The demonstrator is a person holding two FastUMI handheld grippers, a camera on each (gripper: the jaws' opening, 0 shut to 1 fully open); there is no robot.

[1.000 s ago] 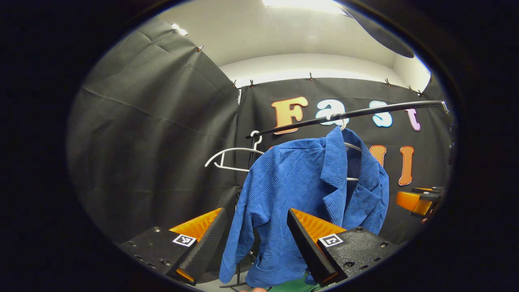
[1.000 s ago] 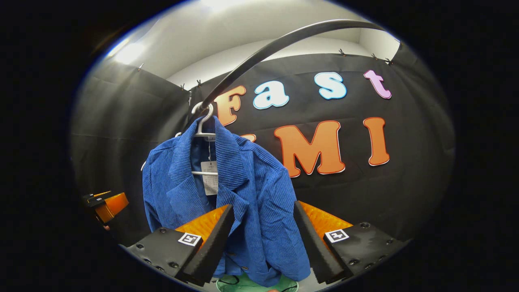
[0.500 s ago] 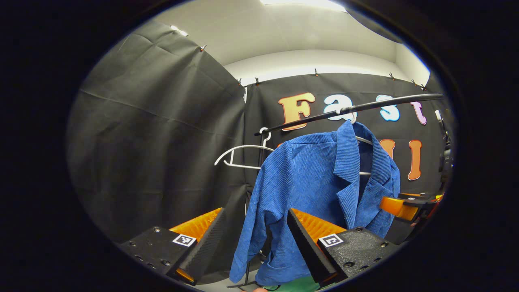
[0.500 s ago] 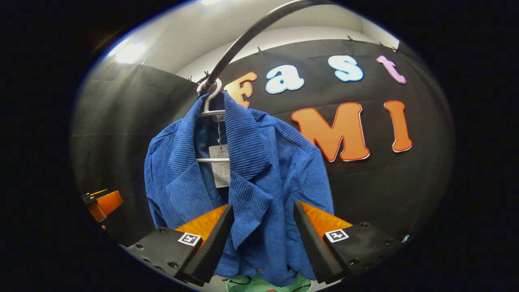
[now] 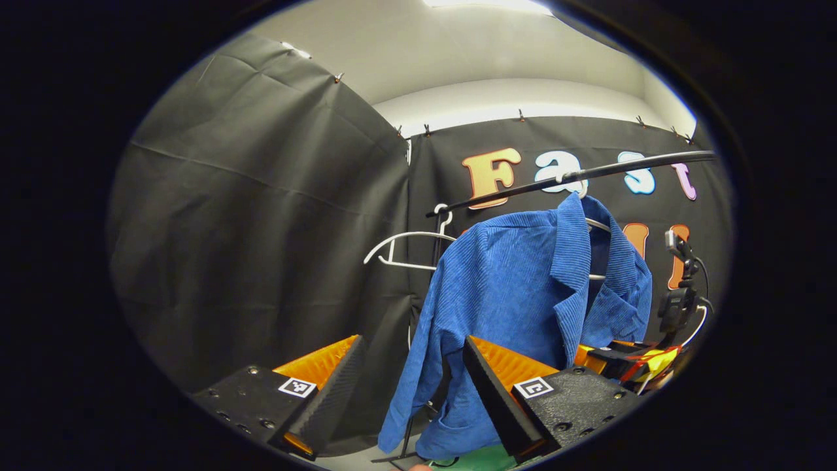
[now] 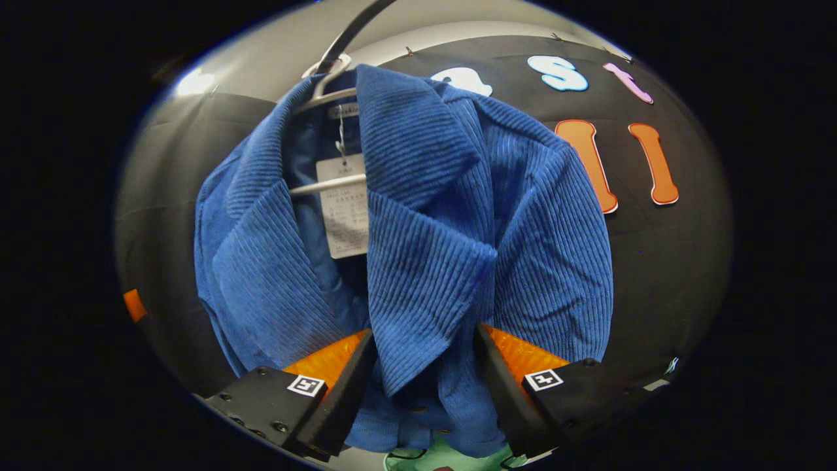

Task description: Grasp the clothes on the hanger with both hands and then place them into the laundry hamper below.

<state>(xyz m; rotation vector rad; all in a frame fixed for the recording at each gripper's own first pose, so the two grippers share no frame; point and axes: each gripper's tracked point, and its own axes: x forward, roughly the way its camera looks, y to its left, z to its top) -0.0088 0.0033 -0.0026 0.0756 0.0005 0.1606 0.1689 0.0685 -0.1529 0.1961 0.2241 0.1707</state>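
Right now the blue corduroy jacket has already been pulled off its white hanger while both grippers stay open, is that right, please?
Not quite: the blue corduroy jacket hangs on its white hanger from the rail, as the right gripper view shows. The right gripper and left gripper are open.

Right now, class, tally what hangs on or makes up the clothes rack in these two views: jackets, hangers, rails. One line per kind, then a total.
Blue corduroy jacket: 1
White hangers: 2, the bare one and the one carrying the jacket
Black rail: 1
Total: 4
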